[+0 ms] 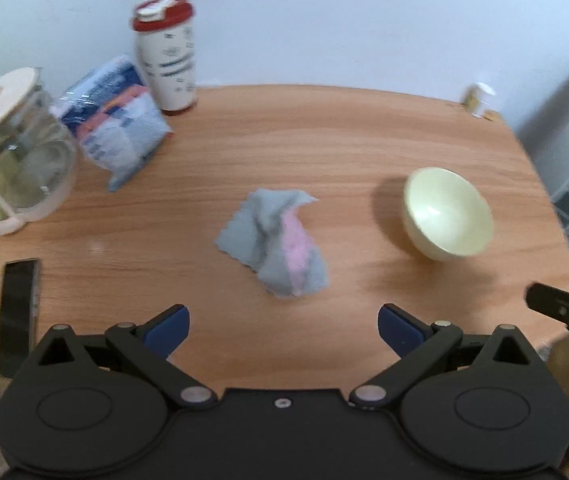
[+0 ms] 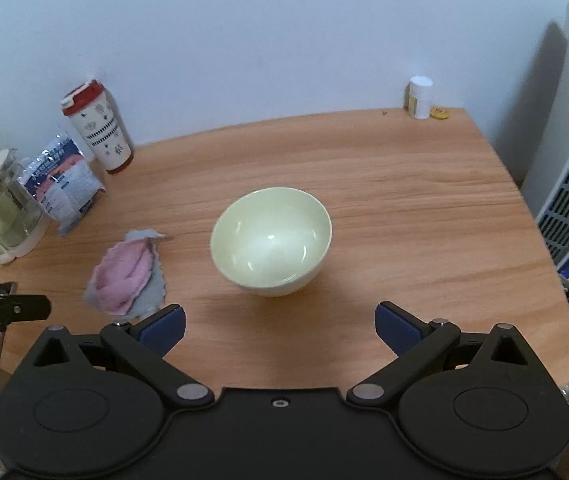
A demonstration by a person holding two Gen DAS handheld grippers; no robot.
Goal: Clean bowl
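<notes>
A pale green bowl (image 2: 271, 240) stands upright on the wooden table (image 2: 424, 220), straight ahead of my right gripper (image 2: 279, 326), which is open and holds nothing. In the left wrist view the same bowl (image 1: 448, 214) sits to the right. A crumpled grey and pink cloth (image 1: 276, 242) lies on the table ahead of my left gripper (image 1: 283, 326), also open with nothing between its blue pads. The cloth (image 2: 128, 276) shows left of the bowl in the right wrist view. Both grippers hover above the near edge of the table, apart from bowl and cloth.
At the left stand a glass jug with a white lid (image 1: 8, 152), a plastic packet (image 1: 118, 128) and a red-lidded tumbler (image 1: 168, 56). A dark phone (image 1: 18, 312) lies at the near left edge. A small white bottle (image 2: 420, 98) stands at the far right corner.
</notes>
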